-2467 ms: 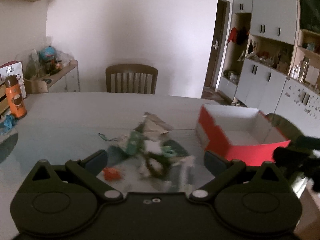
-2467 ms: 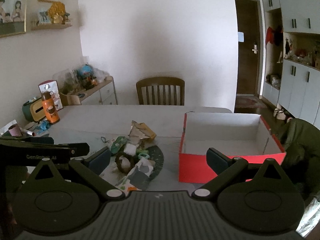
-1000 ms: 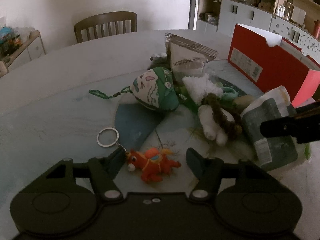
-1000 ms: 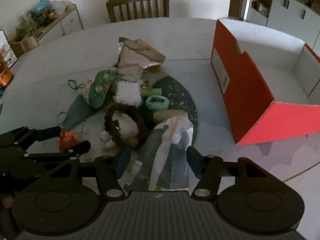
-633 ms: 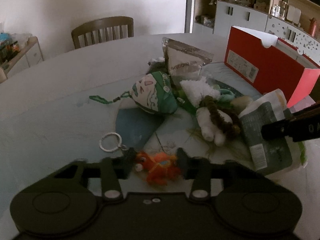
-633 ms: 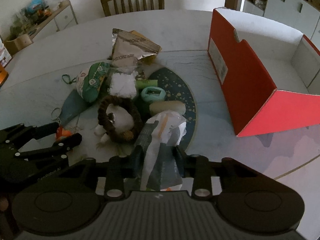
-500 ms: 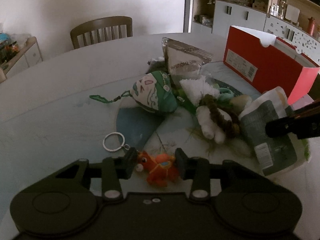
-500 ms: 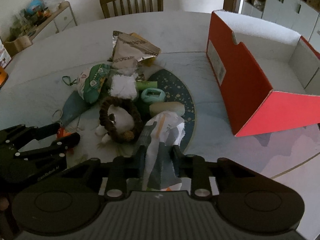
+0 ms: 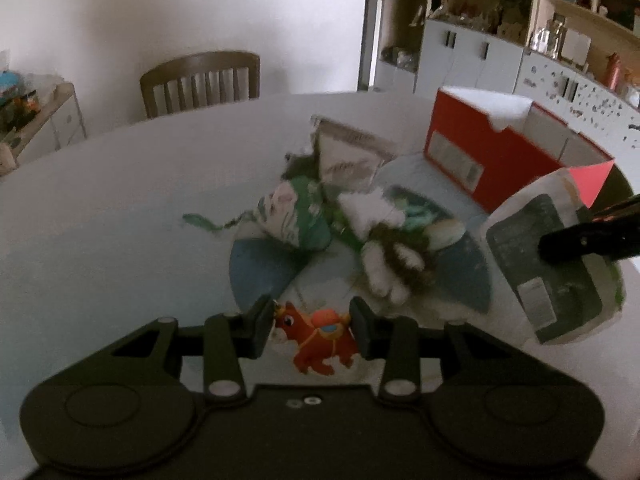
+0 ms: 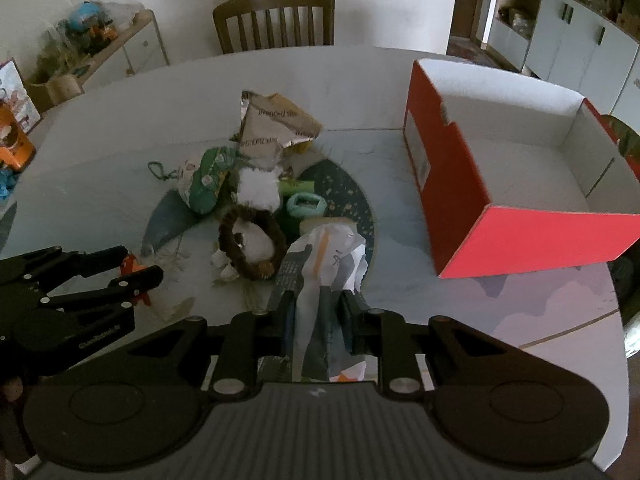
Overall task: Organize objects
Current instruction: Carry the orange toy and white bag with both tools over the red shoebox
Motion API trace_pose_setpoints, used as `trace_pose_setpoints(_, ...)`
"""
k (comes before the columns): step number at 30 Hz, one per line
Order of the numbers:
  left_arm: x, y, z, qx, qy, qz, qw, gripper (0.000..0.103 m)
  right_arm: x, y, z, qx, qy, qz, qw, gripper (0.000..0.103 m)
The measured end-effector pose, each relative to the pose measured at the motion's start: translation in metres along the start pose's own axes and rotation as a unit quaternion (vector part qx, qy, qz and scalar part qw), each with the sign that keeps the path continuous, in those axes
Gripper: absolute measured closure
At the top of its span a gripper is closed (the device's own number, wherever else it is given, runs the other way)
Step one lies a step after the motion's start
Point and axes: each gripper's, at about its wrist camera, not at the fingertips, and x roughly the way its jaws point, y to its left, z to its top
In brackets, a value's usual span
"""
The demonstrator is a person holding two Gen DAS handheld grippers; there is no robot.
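My left gripper is shut on a small orange horse keychain toy and holds it lifted above the table; it also shows in the right wrist view. My right gripper is shut on a grey, white and green snack bag, also lifted, and the bag shows at the right of the left wrist view. An open red box with a white inside stands on the table to the right. A pile of small things remains mid-table.
The pile holds a green-and-white pouch, a white plush with a brown ring, a crumpled foil bag and a mint-green item. A wooden chair stands behind the table; a cabinet is left.
Both grippers dropped to the pile and shut, the left on the orange horse toy, the right on the snack bag. Both things have since risen off the table.
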Motion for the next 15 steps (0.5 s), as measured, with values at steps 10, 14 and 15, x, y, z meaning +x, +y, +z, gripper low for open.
trace_pose_setpoints(10,-0.037,-0.030,0.037,-0.014,-0.034,0.005,0.9993,0.063,-0.045,-0.042,0.028,0.014,-0.027,0.043,0.999,0.081)
trace_pose_setpoints(14,-0.041,-0.055,0.055,-0.014,-0.044,0.023,0.9987,0.063,-0.056,-0.065,0.045,0.004,-0.036,0.060,0.998,0.081)
trace_pose_setpoints(15,-0.042,-0.062,0.060,-0.016,-0.044,0.021,0.9987,0.063,-0.058,-0.073,0.049,-0.002,-0.037,0.064,0.997,0.081)
